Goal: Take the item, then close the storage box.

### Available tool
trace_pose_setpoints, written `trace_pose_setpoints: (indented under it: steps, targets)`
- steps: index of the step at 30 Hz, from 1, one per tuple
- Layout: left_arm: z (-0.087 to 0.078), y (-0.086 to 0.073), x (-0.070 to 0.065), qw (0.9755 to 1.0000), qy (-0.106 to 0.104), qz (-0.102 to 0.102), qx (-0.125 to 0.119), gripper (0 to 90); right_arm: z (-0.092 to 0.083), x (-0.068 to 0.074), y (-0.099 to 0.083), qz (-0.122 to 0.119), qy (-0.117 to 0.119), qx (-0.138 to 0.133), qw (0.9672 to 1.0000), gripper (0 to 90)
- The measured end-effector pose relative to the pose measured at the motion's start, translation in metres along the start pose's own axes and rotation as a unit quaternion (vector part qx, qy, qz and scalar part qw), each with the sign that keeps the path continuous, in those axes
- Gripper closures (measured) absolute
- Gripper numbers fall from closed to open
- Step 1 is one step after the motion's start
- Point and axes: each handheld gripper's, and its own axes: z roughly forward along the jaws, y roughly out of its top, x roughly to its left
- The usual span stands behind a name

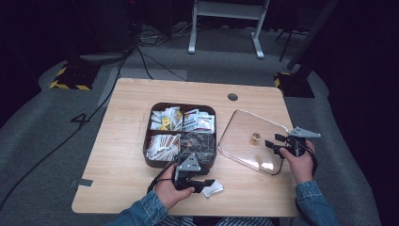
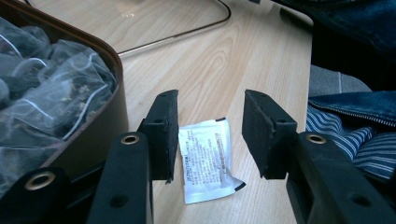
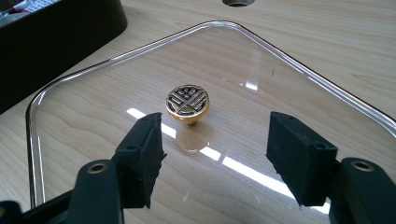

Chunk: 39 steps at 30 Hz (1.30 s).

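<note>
A small white sachet (image 2: 205,163) lies flat on the wooden table, just beyond the near right corner of a dark brown compartment tray (image 1: 147,141). My left gripper (image 2: 210,116) hangs over the sachet (image 1: 212,189), open, its pads apart from it on both sides. To the right, a clear glass lid (image 1: 244,127) rests on the table with a gold knob (image 1: 256,137) at its middle. My right gripper (image 1: 272,142) stands open at the lid's right side. Its jaws point at the knob (image 3: 187,101), which stands a little beyond them, untouched.
The tray holds white packets, yellow-marked packets and clear pouches of dark tea (image 2: 46,93), and its wall (image 2: 102,135) stands close left of my left gripper. A round cable hole (image 1: 232,97) sits near the table's far edge. Bare wood lies left of the tray.
</note>
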Motion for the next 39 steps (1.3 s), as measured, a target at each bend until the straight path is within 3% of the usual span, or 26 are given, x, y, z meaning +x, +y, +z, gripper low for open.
trace_pose_setpoints:
  steps: [7,15,19,22,25,29,33,34,35,39]
  targets:
    - [-0.006,0.001,0.001,0.9999,0.008,-0.001,-0.013,55.3,0.004,0.001,-0.001,-0.003,-0.003,0.006,1.0000,31.7]
    - [-0.025,-0.002,0.004,0.9987,0.038,-0.013,-0.032,52.2,0.013,0.004,0.007,-0.003,-0.004,0.002,1.0000,27.1]
    - [-0.040,-0.004,0.004,0.9969,0.059,-0.017,-0.049,51.4,0.021,0.006,0.012,-0.004,-0.005,0.001,1.0000,26.0]
    - [-0.057,-0.005,0.007,0.9941,0.081,-0.026,-0.067,50.4,0.026,0.008,0.017,-0.007,-0.008,0.001,0.9999,25.9]
    - [-0.074,-0.008,0.013,0.9899,0.108,-0.042,-0.082,49.0,0.031,0.008,0.020,-0.013,-0.011,0.003,0.9998,25.9]
    - [-0.096,-0.016,0.021,0.9814,0.154,-0.063,-0.096,47.0,0.039,0.009,0.023,-0.017,-0.010,0.013,0.9997,26.1]
    - [-0.116,-0.025,0.029,0.9713,0.197,-0.080,-0.106,42.4,0.048,0.011,0.026,-0.023,-0.005,0.021,0.9995,26.8]
    - [-0.120,-0.027,0.031,0.9678,0.212,-0.083,-0.108,41.9,0.050,0.011,0.026,-0.024,-0.003,0.021,0.9995,27.1]
    - [-0.125,-0.029,0.034,0.9640,0.227,-0.089,-0.106,41.3,0.052,0.012,0.026,-0.024,0.002,0.023,0.9995,27.4]
    - [-0.136,-0.037,0.044,0.9540,0.264,-0.105,-0.094,37.9,0.057,0.016,0.027,-0.029,0.010,0.030,0.9991,30.2]
